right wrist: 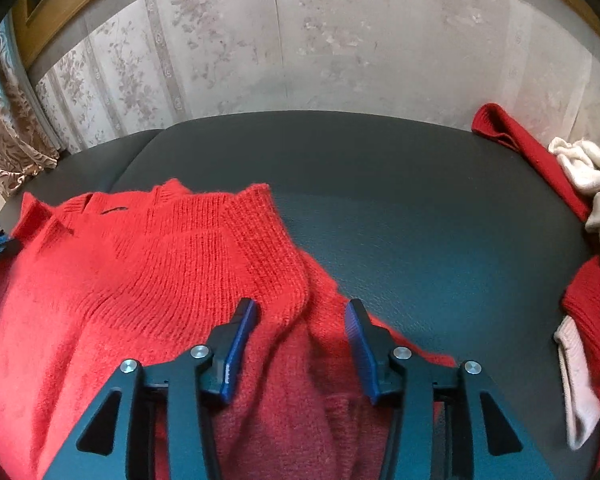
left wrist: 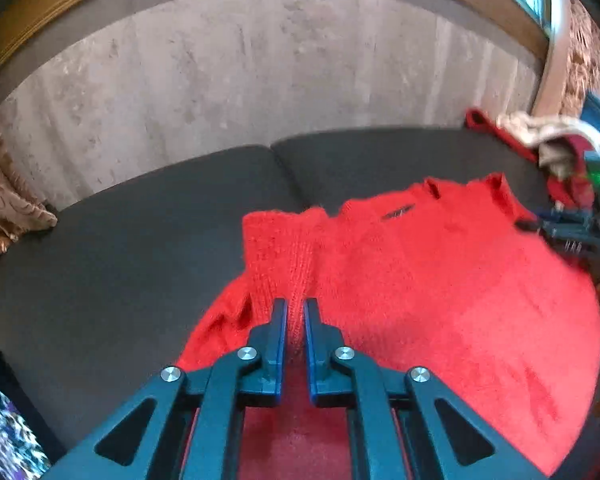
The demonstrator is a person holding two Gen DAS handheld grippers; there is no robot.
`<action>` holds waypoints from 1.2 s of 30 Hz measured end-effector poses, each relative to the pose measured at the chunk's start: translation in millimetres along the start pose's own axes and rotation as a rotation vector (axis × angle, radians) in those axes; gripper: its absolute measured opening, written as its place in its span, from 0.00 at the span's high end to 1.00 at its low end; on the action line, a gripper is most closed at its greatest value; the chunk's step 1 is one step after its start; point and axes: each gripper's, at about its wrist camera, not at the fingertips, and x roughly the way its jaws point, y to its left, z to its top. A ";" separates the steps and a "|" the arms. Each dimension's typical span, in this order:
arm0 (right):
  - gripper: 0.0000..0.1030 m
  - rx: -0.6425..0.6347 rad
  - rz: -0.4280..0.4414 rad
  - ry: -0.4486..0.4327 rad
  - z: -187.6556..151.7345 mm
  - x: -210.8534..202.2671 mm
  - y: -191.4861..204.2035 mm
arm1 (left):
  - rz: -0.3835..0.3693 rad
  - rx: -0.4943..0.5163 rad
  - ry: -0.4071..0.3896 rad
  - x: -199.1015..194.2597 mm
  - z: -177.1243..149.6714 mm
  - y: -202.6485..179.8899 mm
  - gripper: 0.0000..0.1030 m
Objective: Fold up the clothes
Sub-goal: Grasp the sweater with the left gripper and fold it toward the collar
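Left wrist view puts us right on the bright red knitted sweater (left wrist: 440,280), spread across the dark grey leather sofa cushion (left wrist: 120,240). One ribbed sleeve (left wrist: 278,252) is folded in over the sweater's body, cuff toward the wall, and the left gripper (left wrist: 295,312) has its blue jaws pressed together on a ridge of that sleeve, pinching the knit between the pads. The neckline, with a small dark label, lies at the sweater's far edge.

Over on the right wrist view, the right gripper (right wrist: 300,316) hangs above the sweater's other sleeve, jaws spread apart; a fold of red knit sits between them, but the pads are not pressing on it. That sleeve's cuff also points toward the wall.

Beyond the sweater, a seam divides the sofa cushion into two. To the sweater's right, near the cushion's edge, waits a pile of other clothes (right wrist: 580,184): darker red knitwear with cream and beige pieces heaped on it. Behind the sofa stands faded floral wallpaper (right wrist: 300,40), and a patterned beige curtain (right wrist: 8,136) hangs to the sweater's left.
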 end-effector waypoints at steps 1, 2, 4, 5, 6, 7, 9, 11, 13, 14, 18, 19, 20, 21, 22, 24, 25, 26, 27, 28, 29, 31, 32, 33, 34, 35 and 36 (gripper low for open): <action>0.53 0.004 0.000 -0.001 -1.9 -1.6 -0.1 | -0.009 -0.058 -0.025 -5.5 0.3 9.0 0.94; 0.52 0.009 0.001 -0.003 -3.9 -3.3 -0.1 | -0.021 -0.124 -0.040 -9.0 -0.5 20.2 0.94; 0.51 0.016 0.002 -0.004 -4.1 -2.5 -1.4 | -0.041 -0.255 -0.044 -10.6 -4.9 45.5 0.94; 0.51 0.019 0.003 -0.005 -4.2 -2.0 -2.0 | -0.037 -0.292 -0.026 -6.4 -8.8 54.8 0.94; 0.51 0.018 0.001 -0.006 -4.5 -2.0 -1.7 | -0.027 -0.308 0.001 0.0 -12.6 61.0 0.94; 0.51 0.017 -0.002 -0.007 -4.7 -1.8 -1.4 | -0.009 -0.309 0.034 8.4 -16.4 64.5 0.94; 0.50 0.016 -0.008 -0.011 -5.5 -1.9 -0.7 | -0.002 -0.321 0.066 23.0 -24.4 69.7 0.93; 0.49 0.018 -0.011 -0.016 -4.5 0.3 -2.9 | -0.036 -0.374 0.067 21.7 -27.8 77.0 0.91; 0.48 0.022 -0.015 -0.017 -4.7 1.1 -3.8 | -0.071 -0.418 0.053 13.0 -30.8 82.8 0.83; 0.47 0.024 -0.015 -0.018 -5.0 1.2 -4.1 | -0.081 -0.416 0.034 4.2 -33.3 82.9 0.82; 0.46 0.032 -0.011 -0.022 -5.5 1.5 -6.1 | -0.119 -0.414 -0.020 -36.3 -57.4 81.6 0.82; 0.46 0.032 -0.013 -0.023 -5.5 1.4 -6.2 | -0.129 -0.414 -0.031 -47.1 -65.5 81.1 0.82; 0.46 0.032 -0.013 -0.023 -5.1 2.0 -6.3 | -0.139 -0.415 -0.042 -58.0 -73.5 80.5 0.82; 0.45 0.033 -0.013 -0.024 -4.6 2.7 -6.3 | -0.149 -0.415 -0.052 -68.9 -81.5 80.0 0.81; 0.45 0.033 -0.013 -0.024 -4.1 3.3 -6.4 | -0.155 -0.413 -0.054 -77.2 -90.1 78.3 0.80; 0.44 0.034 -0.013 -0.024 -3.5 3.7 -6.7 | -0.164 -0.412 -0.042 -89.1 -110.5 73.3 0.77; 0.44 0.033 -0.016 -0.024 -3.1 4.2 -6.6 | -0.167 -0.413 -0.035 -92.6 -119.2 70.5 0.74; 0.44 0.032 -0.018 -0.024 -2.8 4.6 -6.5 | -0.182 -0.412 -0.030 -94.6 -127.5 65.6 0.73; 0.43 0.032 -0.020 -0.024 -2.7 4.7 -6.4 | -0.205 -0.412 -0.035 -97.7 -133.9 60.8 0.72; 0.43 0.032 -0.021 -0.024 -2.7 4.8 -6.3 | -0.230 -0.413 -0.044 -102.2 -138.8 56.8 0.71; 0.43 0.033 -0.022 -0.024 -2.8 4.8 -6.2 | -0.248 -0.414 -0.051 -106.1 -142.5 53.9 0.70; 0.42 0.035 -0.024 -0.023 -2.9 4.7 -6.4 | -0.275 -0.424 -0.061 -111.2 -147.7 50.8 0.65; 0.42 0.035 -0.026 -0.023 -2.9 4.4 -6.6 | -0.288 -0.435 -0.058 -110.2 -149.0 50.7 0.65; 0.41 0.036 -0.027 -0.024 -2.8 4.2 -6.7 | -0.301 -0.446 -0.052 -108.3 -149.7 50.8 0.65; 0.40 0.038 -0.030 -0.024 -3.1 4.0 -7.1 | -0.315 -0.457 -0.045 -106.4 -150.4 50.8 0.65; 0.39 0.040 -0.032 -0.024 -3.2 4.1 -7.5 | -0.331 -0.458 -0.040 -104.4 -149.7 49.2 0.65; 0.38 0.042 -0.034 -0.023 -3.2 4.3 -7.9 | -0.339 -0.438 -0.042 -104.5 -147.4 44.4 0.71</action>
